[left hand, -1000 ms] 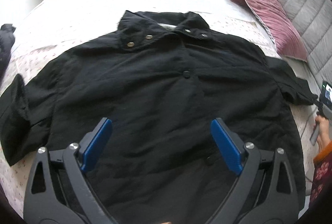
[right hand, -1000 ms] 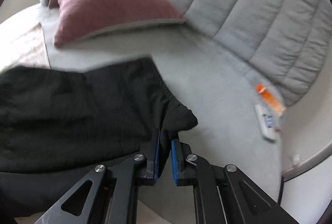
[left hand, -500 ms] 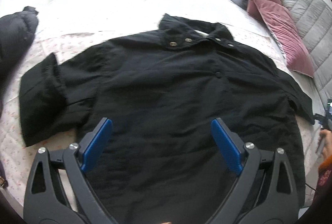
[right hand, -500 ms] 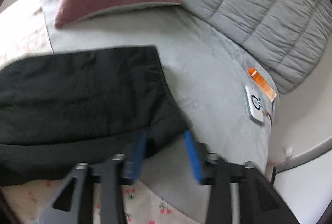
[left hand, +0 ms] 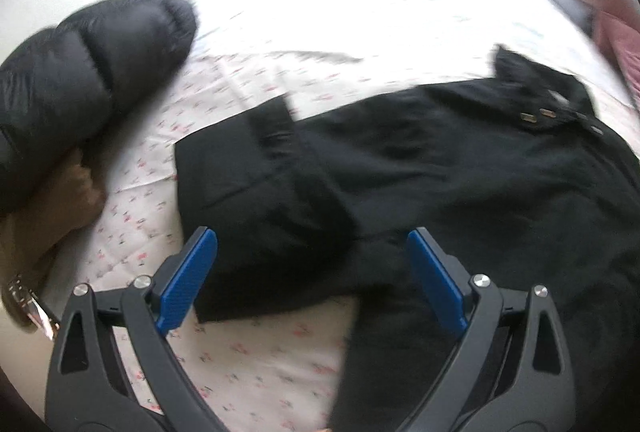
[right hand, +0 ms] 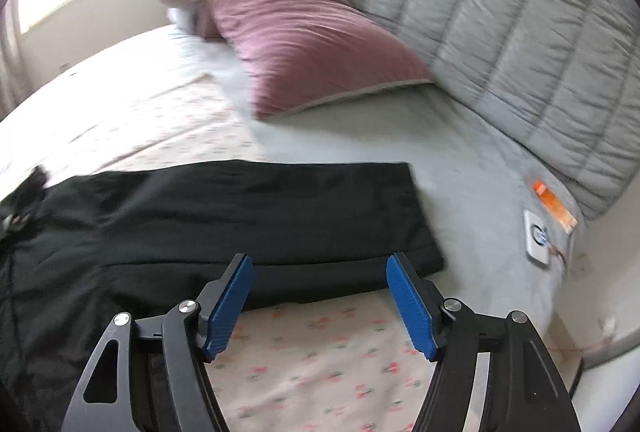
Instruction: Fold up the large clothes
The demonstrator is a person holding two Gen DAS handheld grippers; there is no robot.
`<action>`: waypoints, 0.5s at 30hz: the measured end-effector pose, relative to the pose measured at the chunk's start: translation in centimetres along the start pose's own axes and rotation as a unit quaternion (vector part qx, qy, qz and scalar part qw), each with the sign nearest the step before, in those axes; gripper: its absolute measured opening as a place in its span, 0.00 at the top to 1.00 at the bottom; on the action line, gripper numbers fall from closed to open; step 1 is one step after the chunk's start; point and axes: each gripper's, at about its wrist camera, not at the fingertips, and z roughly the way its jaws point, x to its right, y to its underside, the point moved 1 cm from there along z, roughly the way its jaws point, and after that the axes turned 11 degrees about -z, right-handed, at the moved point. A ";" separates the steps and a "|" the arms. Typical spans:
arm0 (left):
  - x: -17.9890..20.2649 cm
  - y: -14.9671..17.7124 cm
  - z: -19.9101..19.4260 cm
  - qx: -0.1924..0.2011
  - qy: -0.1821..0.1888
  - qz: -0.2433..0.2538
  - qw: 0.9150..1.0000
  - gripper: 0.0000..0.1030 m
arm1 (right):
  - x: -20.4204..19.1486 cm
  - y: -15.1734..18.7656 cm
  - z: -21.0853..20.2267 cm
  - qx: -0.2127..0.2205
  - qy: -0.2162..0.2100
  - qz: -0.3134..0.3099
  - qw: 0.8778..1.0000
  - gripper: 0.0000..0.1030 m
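Note:
A large black button-up shirt (left hand: pixel 460 167) lies spread flat on the bed, collar with small brass snaps at the far right. Its left sleeve (left hand: pixel 256 199) lies flat with a crease near the cuff. My left gripper (left hand: pixel 312 272) is open and empty, hovering just above that sleeve's lower edge. In the right wrist view the shirt's other sleeve (right hand: pixel 280 216) lies flat, its cuff end reaching onto the grey sheet. My right gripper (right hand: pixel 320 304) is open and empty, just short of that sleeve's near edge.
The bed has a white floral quilt (left hand: pixel 260 360) and a grey sheet (right hand: pixel 472 191). A black puffer jacket (left hand: pixel 80 71) lies at the left. A pink pillow (right hand: pixel 304 39) leans on the grey quilted headboard (right hand: pixel 500 11). A white controller (right hand: pixel 540 236) lies near the bed's edge.
My right gripper opened and let go of the right sleeve, then backed off; the sleeve now lies flat. My left gripper swung left from over the shirt's body to over the left sleeve.

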 end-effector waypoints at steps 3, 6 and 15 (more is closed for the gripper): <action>0.2 -0.9 2.1 -0.010 0.004 -0.019 1.000 0.07 | -2.4 0.0 -1.0 0.008 -0.024 -0.015 1.000 0.31; 1.2 -1.3 4.5 -0.015 -0.012 -0.019 1.000 0.07 | -4.0 0.1 -1.5 0.010 -0.043 -0.024 0.999 0.31; 0.2 -1.4 8.2 -0.010 -0.093 0.003 0.996 0.66 | -6.5 0.8 -2.2 0.000 -0.057 -0.043 0.997 0.31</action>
